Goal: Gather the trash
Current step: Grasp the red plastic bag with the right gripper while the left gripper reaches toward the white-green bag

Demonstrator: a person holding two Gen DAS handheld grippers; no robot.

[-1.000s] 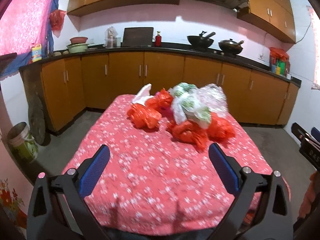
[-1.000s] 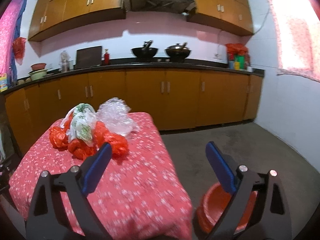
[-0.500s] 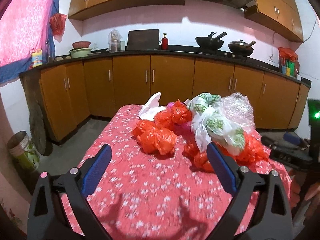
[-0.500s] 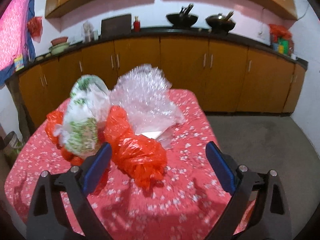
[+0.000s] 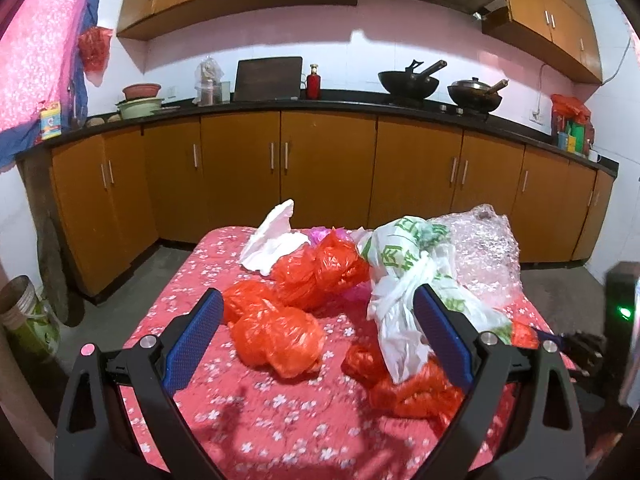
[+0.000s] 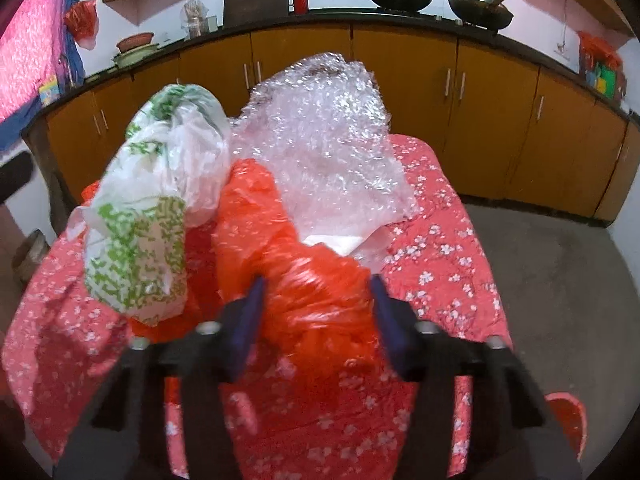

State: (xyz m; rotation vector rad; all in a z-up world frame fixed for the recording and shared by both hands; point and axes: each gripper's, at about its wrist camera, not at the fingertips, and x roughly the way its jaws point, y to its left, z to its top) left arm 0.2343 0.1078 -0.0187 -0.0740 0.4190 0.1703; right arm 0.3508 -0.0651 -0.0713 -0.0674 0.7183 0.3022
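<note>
Both hands have closed in on the pile since a second ago: then the trash sat far up the desk (image 5: 256, 412), and now it fills each view.

On the left, the left gripper (image 5: 316, 340) hangs low over the flowered cloth with its fingers (image 5: 194, 336) spread wide and nothing between the pads; the nearest orange bag (image 5: 276, 336) lies just ahead of them, untouched. Behind it sit a second orange bag (image 5: 316, 272) and a crumpled white paper (image 5: 272, 240).

In the middle, the white bag with green print (image 6: 148, 216) leans on the heap, beside the bubble wrap (image 6: 324, 136) at the far edge.

On the right, the right gripper (image 6: 316, 316) has dropped onto the long orange bag (image 6: 304, 280), which was ahead of wide-open fingers half a second ago. Its jaws are closing, with the bag's bulge between them and both pads apparently against the plastic, though the frame is blurred.

The risks look like these. Thin film may slip through, so the pinch catches only a fold and the bag tears or slides out on lifting. That bag also runs under the printed bag and the wrap; pulling it could drag them off the desk's right edge onto the floor, short of the red basin (image 6: 568, 420) below.
</note>
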